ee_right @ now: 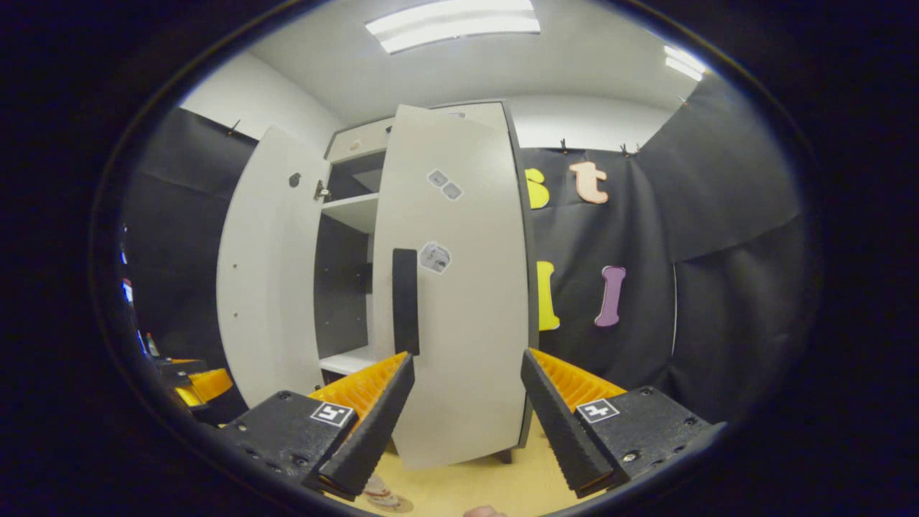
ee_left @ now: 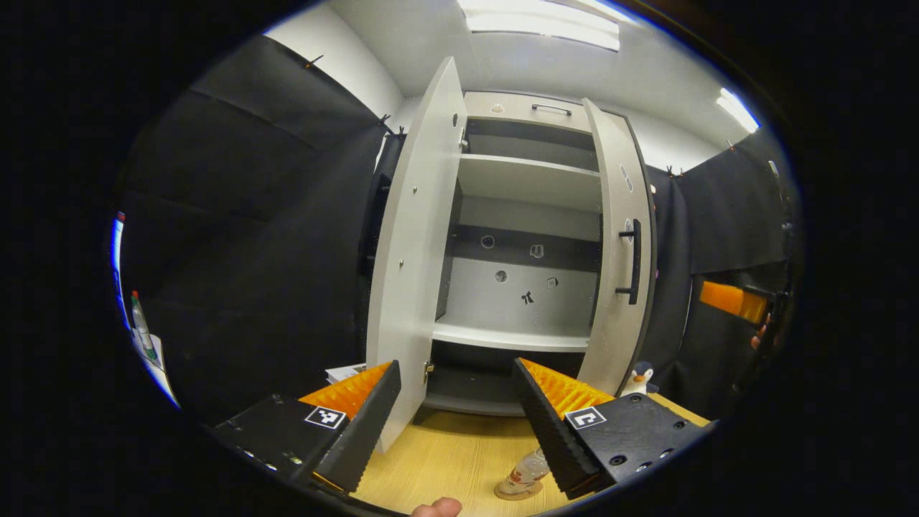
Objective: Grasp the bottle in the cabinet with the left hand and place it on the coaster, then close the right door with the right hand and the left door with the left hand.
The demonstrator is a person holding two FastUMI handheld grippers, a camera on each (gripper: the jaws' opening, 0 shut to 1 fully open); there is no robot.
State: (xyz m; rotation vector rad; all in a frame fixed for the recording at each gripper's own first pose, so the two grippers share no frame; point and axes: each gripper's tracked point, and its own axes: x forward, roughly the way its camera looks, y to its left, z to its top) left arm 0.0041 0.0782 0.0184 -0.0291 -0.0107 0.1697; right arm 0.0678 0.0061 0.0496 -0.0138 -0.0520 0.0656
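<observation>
The white cabinet (ee_left: 528,183) stands on a wooden table with empty shelves. Its left door (ee_left: 416,244) is swung wide open. The right door (ee_left: 616,237), with a dark bar handle (ee_left: 632,262), is partly open. A small clear bottle (ee_left: 530,468) stands upright on a round coaster (ee_left: 514,492) in front of the cabinet, beside my left gripper's right finger. My left gripper (ee_left: 456,364) is open and holds nothing. My right gripper (ee_right: 467,354) is open and faces the outside of the right door (ee_right: 459,287), near its handle (ee_right: 406,301). The bottle (ee_right: 376,487) sits low between its fingers.
A penguin toy (ee_left: 639,376) stands by the cabinet's right foot. A spray bottle (ee_left: 141,327) is far to the left, and papers (ee_left: 344,372) lie behind the left door. The other gripper (ee_left: 732,300) and a hand show at the far right. The wooden table (ee_left: 452,459) runs along the front.
</observation>
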